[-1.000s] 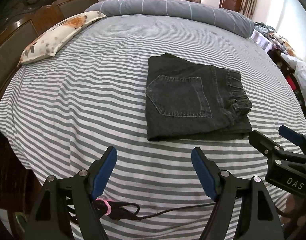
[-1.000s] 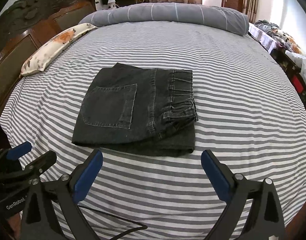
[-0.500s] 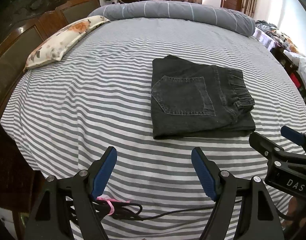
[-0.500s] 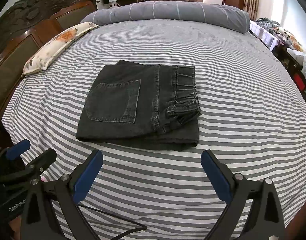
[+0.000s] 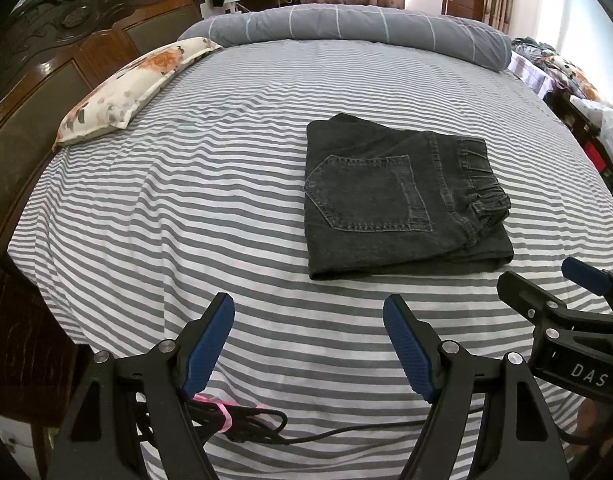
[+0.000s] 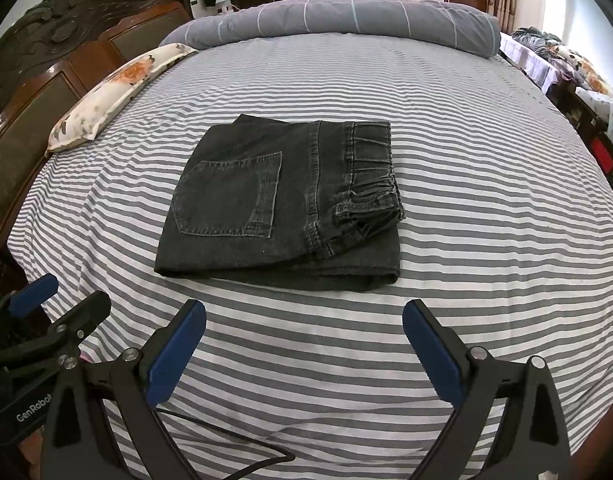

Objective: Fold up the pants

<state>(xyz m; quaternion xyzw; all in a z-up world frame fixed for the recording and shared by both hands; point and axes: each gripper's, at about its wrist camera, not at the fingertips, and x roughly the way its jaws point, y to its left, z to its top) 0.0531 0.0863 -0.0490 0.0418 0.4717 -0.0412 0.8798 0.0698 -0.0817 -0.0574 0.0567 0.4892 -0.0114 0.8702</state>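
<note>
— Biggest first?

— Bed [image 5: 226, 208], striped grey and white, spreading under and ahead of both tongs. Carved wooden headboard [image 5: 46, 92] off to the left of them. Rolled grey duvet [image 6: 338, 20] across the far end, well beyond the tips. Floral pillow [image 5: 134, 84] far ahead and left, lying against the headboard.

— And the pants?

— Dark denim pants [image 6: 282, 204], folded into a compact rectangle, flat on the sheet. Back pocket facing up, gathered waistband along the right side, fold edge nearest the tongs. Straight ahead of the right gripper [image 6: 304, 348], centred between its fingers yet clear of them, a few stripes of bare sheet in between. Ahead and to the right of the left gripper [image 5: 308, 344], again not touching.

— State of the tongs?

— Left gripper: blue pads [image 5: 210, 344] spread wide, nothing between them but sheet. Right gripper: likewise spread wide, holding nothing. Side by side at the near edge of the bed, right one visible at the left camera's right margin, left one at the right camera's left margin.

— Smaller bits?

— Black cable [image 5: 346, 430] trailing on the sheet just below the left gripper, bundled with a pink tie [image 5: 222, 418].
</note>
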